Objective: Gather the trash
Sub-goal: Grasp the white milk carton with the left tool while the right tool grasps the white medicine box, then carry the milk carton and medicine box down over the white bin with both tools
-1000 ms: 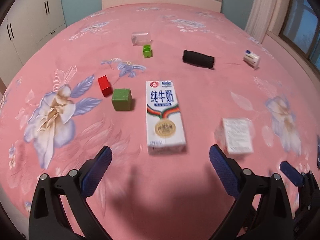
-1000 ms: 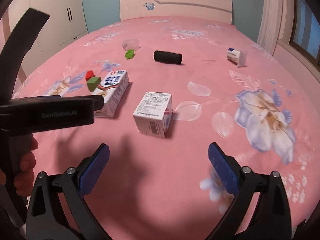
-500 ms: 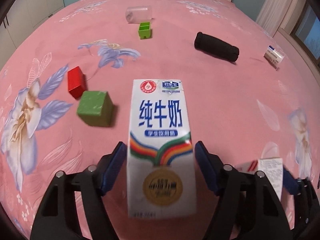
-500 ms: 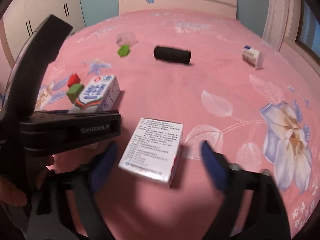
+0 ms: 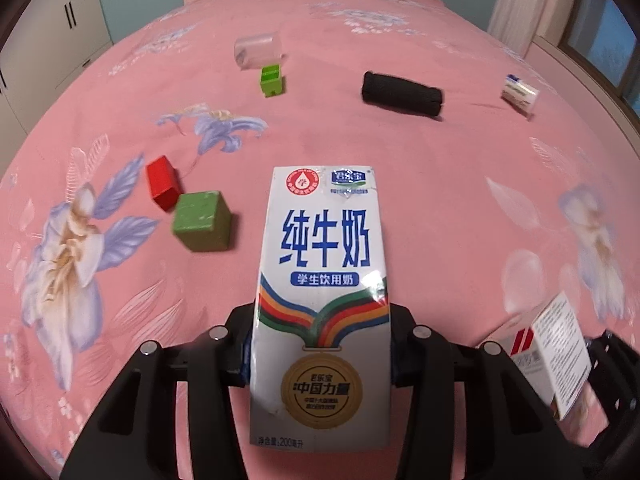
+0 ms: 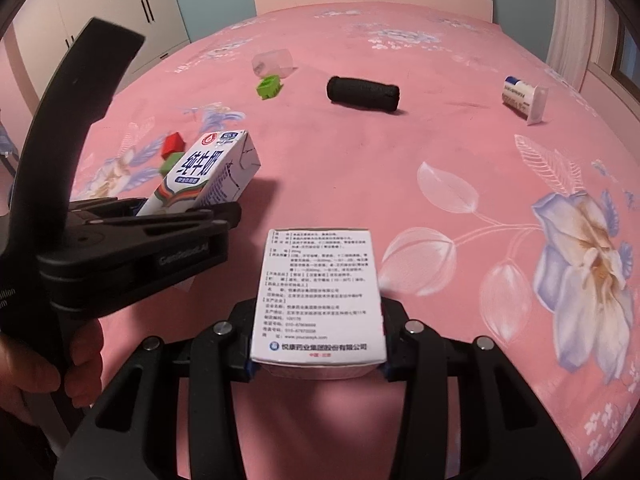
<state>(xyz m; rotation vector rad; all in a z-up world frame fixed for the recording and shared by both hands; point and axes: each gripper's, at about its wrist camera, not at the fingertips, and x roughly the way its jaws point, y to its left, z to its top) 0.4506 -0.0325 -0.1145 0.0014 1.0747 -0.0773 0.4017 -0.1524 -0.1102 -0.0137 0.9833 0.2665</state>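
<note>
Left wrist view shows the left gripper [image 5: 320, 354] clamping a white rectangular milk carton [image 5: 322, 300] above the pink floral bedspread [image 5: 440, 200], while the right gripper [image 6: 318, 354] clamps a white printed cardboard medicine box [image 6: 318, 296] just to its right.

On the bed [image 5: 460, 200], a milk carton [image 5: 324, 304] sits between my left hand-held gripper [image 5: 320, 352] fingers; two blocks [image 5: 202, 220] lie ahead to its left, a roll [image 5: 402, 94] farther ahead to the right. A medicine box [image 6: 320, 296] sits in my right hand-held gripper [image 6: 318, 344], right of the carton.
</note>
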